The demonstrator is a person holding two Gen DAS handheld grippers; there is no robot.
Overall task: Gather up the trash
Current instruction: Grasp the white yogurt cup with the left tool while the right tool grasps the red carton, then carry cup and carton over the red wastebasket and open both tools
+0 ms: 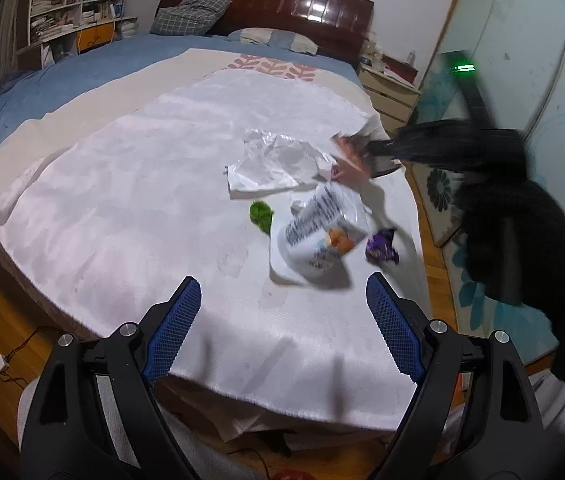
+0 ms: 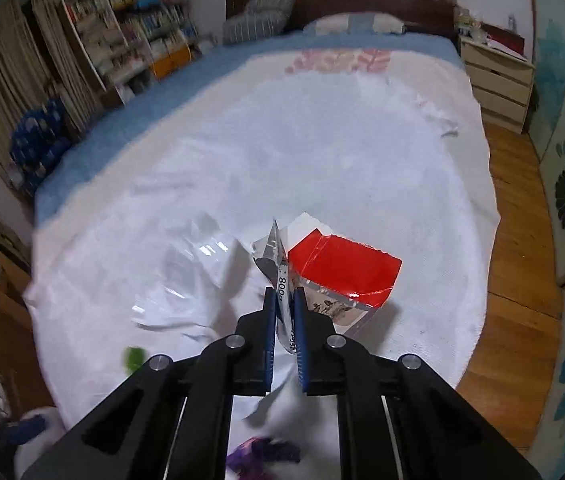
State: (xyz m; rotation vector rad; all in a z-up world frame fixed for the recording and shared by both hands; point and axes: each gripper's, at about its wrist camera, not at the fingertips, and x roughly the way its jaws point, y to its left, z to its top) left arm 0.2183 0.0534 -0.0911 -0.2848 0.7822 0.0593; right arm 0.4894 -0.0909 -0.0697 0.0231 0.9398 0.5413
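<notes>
Trash lies on a white sheet (image 1: 130, 208) over the bed. My right gripper (image 2: 284, 294) is shut on a white printed plastic bag (image 2: 282, 280), lifted off the sheet; the bag shows in the left wrist view (image 1: 318, 232). A red and white carton (image 2: 342, 276) lies just beyond it. A clear plastic bag (image 1: 274, 164) (image 2: 190, 276), a green wad (image 1: 261, 214) (image 2: 134, 358) and a purple wrapper (image 1: 380, 246) (image 2: 258, 454) lie on the sheet. My left gripper (image 1: 282, 292) is open and empty above the sheet's near edge.
A bookshelf (image 1: 70, 0) stands left of the bed. A wooden headboard (image 1: 282, 4) and pillows are at the far end. A drawer unit (image 2: 498, 80) stands at the right. Wood floor (image 2: 518, 248) runs along the right side. Cables lie on the floor (image 1: 6, 360).
</notes>
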